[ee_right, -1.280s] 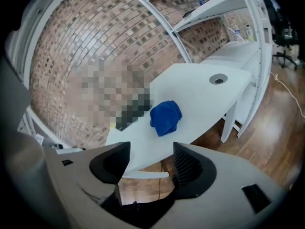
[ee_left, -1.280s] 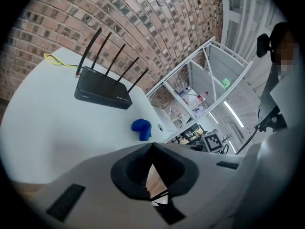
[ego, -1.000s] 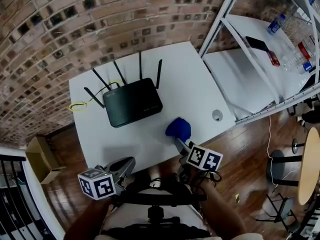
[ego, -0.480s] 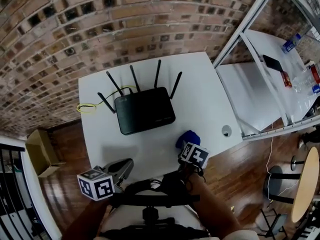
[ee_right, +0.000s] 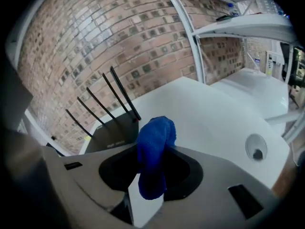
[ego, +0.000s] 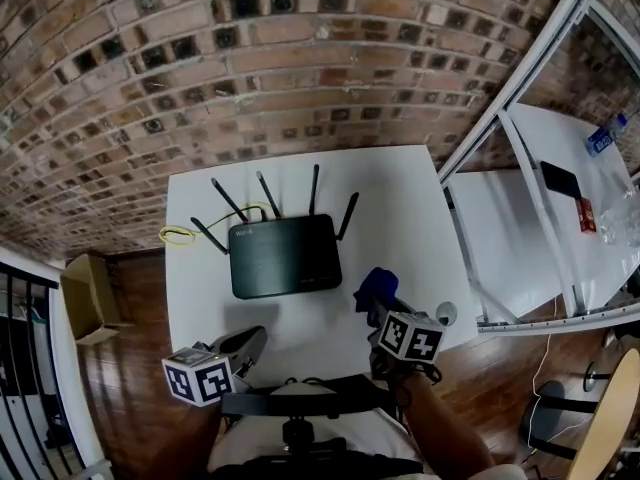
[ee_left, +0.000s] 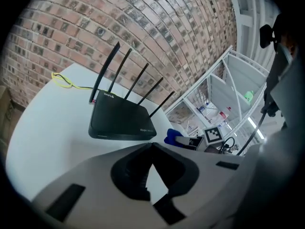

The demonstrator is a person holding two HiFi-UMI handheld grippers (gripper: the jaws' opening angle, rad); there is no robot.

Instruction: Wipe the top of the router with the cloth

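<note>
The black router (ego: 283,255) lies flat on the white table (ego: 390,198), its antennas toward the brick wall; it also shows in the left gripper view as a black router (ee_left: 121,123). My right gripper (ego: 380,303) sits just right of the router's near corner. Its jaws are closing on the bunched blue cloth (ee_right: 155,144), which stands pinched between them. From the left gripper's side the cloth (ee_left: 172,138) shows beside the router. My left gripper (ego: 250,342) hovers at the table's near edge, in front of the router, jaws together and empty.
A yellow cable (ego: 178,235) loops off the router's left rear corner. A round cable hole (ego: 446,313) sits at the table's near right corner. White metal shelving (ego: 520,238) stands to the right. A cardboard box (ego: 85,298) is on the wood floor at left.
The right gripper went forward over the blue cloth and its jaws closed onto it; the cloth now stands bunched in them. The left gripper shifted a little along the near edge.
</note>
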